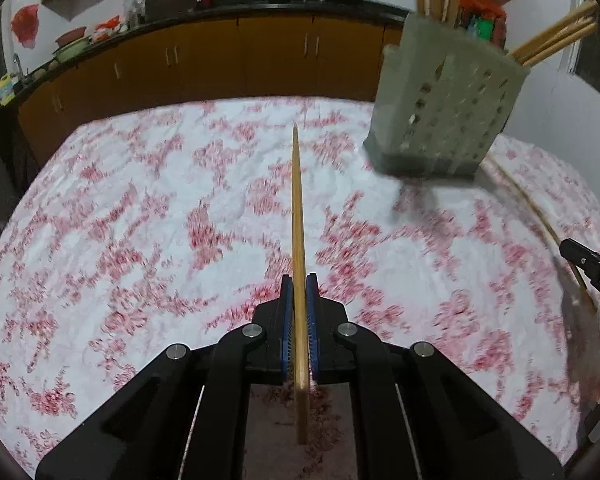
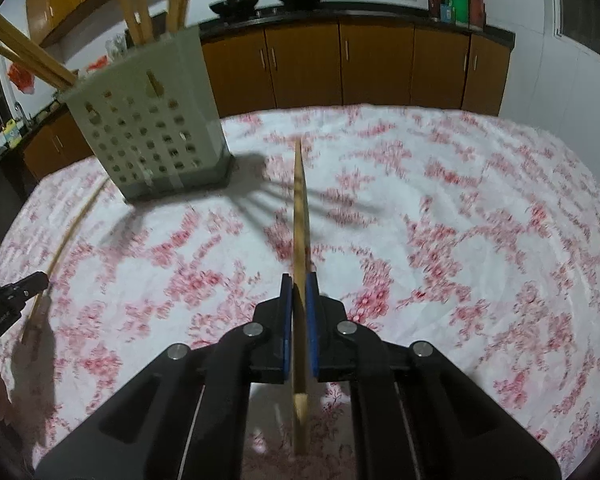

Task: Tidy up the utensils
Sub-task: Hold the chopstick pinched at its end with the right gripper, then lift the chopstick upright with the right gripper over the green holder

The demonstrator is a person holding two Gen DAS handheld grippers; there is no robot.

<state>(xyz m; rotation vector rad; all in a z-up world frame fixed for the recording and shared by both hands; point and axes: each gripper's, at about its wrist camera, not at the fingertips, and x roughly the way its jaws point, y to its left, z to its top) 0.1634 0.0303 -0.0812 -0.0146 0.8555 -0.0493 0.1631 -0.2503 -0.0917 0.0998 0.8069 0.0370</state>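
- Left side: the left gripper (image 1: pixel 299 292) has its blue pads (image 1: pixel 286 320) pinched narrow on a single wooden chopstick (image 1: pixel 298 208), which runs forward between them with its thin tip pointing out over the floral tablecloth (image 1: pixel 140 200). This stick is lifted clear of the cloth and is not yet in the holder.
- Middle: the pale perforated utensil holder (image 2: pixel 152 120) stands upright on the tablecloth, between the two grippers and ahead of both. Several chopsticks already stand in it, some leaning out over the rim (image 2: pixel 32 56), others rising straight up out of view (image 2: pixel 132 4). That part of the job looks done.
- Right side: the right gripper (image 2: pixel 299 292) is likewise closed tight on a second chopstick (image 2: pixel 300 208), held along its fingers and aimed past the holder's right side. It too is well apart from the holder's opening.
- What is left, judging from these views: both held sticks have to be carried over the holder, tipped up and dropped in. No other loose utensils are visible on the cloth; the long stick seen at the edge of each view appears to be the one in the other gripper.
- Overall the task seems well advanced, with these two chopsticks likely among the last.
- The cloth is motion-blurred in both views, so fine detail is uncertain.
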